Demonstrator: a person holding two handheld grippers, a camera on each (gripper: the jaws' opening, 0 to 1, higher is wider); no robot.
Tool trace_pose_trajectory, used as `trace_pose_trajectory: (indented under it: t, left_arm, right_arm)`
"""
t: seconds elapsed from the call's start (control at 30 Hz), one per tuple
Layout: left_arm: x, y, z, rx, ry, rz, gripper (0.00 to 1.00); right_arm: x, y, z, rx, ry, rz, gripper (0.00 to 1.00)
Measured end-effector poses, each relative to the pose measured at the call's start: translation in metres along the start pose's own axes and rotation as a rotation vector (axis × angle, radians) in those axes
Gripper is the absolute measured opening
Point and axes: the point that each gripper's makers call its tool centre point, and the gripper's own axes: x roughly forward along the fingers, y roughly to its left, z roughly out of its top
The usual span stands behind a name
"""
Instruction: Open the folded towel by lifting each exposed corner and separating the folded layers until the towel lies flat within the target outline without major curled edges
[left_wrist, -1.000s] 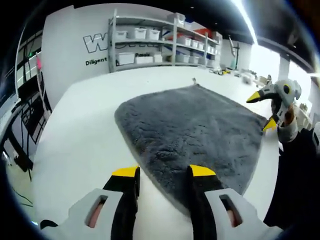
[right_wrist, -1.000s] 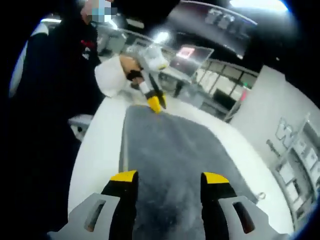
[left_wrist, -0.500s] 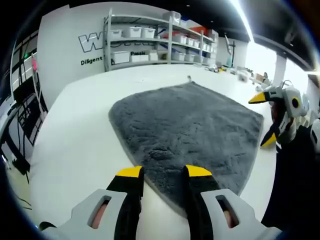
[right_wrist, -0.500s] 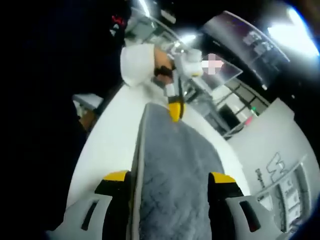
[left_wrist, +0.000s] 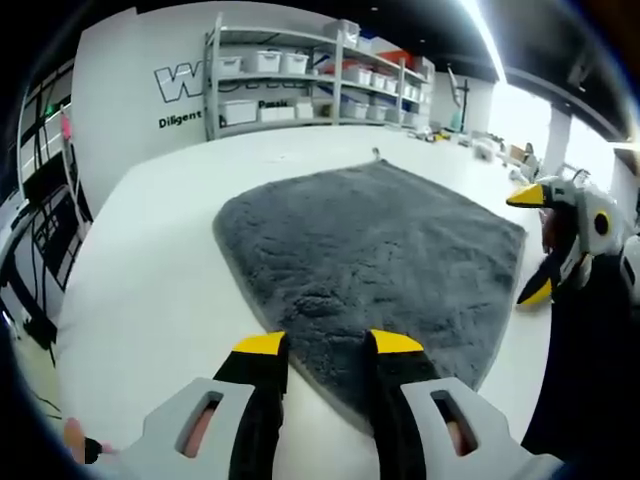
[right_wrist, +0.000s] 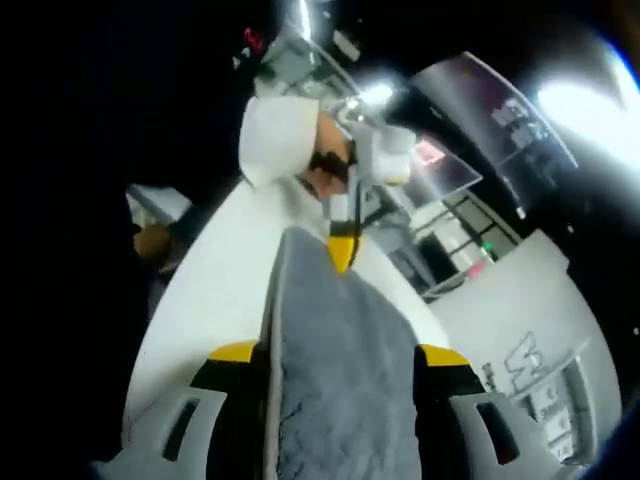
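Room: workshop, shelves (left_wrist: 320, 85) upper centre, white table (left_wrist: 150, 290).
Left gripper view: grey towel (left_wrist: 380, 250) spread open mid-frame; left gripper (left_wrist: 322, 345) jaws apart at its near corner.
Right gripper view: right gripper (right_wrist: 338, 352) jaws apart, astride towel edge.
Progress: seemingly unfolded; outline unseen.

Left hand-held gripper (left_wrist: 322, 345) grey with black yellow-tipped jaws, white sleeve cuff (right_wrist: 278, 142), dark clothing

Left gripper view sits low at one corner of the grey towel (left_wrist: 370, 250), looking across the white table (left_wrist: 150, 270) toward the shelving (left_wrist: 310, 80) on the far wall. Right gripper view looks from the opposite end, rolled sideways, close down along the towel (right_wrist: 340, 370). Both share the towel, and each catches the other gripper.
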Motion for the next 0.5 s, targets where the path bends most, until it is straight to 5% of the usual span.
trace_pose_trajectory:
  t: [0.33,0.5]
  left_arm:
    - [0.001,0.000,-0.001,0.002,-0.001,-0.006,0.30]
    - [0.000,-0.001,-0.002,0.007,0.001,-0.005,0.30]
  right_arm:
    - [0.002,-0.009,0.003,0.020,-0.017,-0.043,0.60]
    - [0.003,-0.013,0.004,-0.104,0.005,-0.096,0.59]
